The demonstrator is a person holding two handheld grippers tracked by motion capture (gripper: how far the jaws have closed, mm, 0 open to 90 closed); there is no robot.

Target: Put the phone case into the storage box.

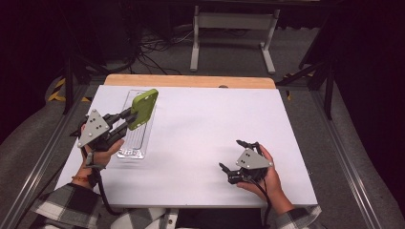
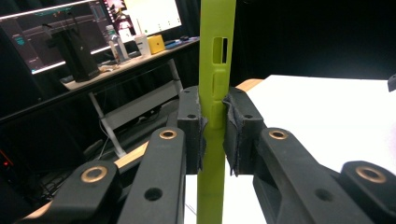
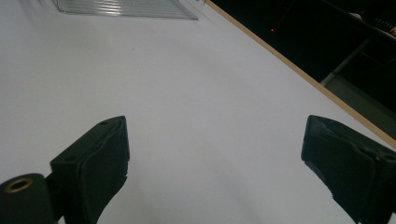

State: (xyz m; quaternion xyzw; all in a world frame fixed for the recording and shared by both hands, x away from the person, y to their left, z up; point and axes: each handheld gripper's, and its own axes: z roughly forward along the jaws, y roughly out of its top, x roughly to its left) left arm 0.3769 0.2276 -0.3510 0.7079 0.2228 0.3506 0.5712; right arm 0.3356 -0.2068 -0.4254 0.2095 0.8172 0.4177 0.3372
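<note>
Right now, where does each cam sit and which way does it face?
High view: above the person's side, looking forward and down on the white table; both forearms, left gripper, right gripper.
Left gripper view: on the left gripper, facing desks beyond the table; jaws clamp a green phone case.
Right gripper view: on the right gripper, facing the tabletop; jaws apart.
Shared: the clear tray.

left tongs: raised at table's left, jaws clamped | right tongs: low at right, jaws spread
</note>
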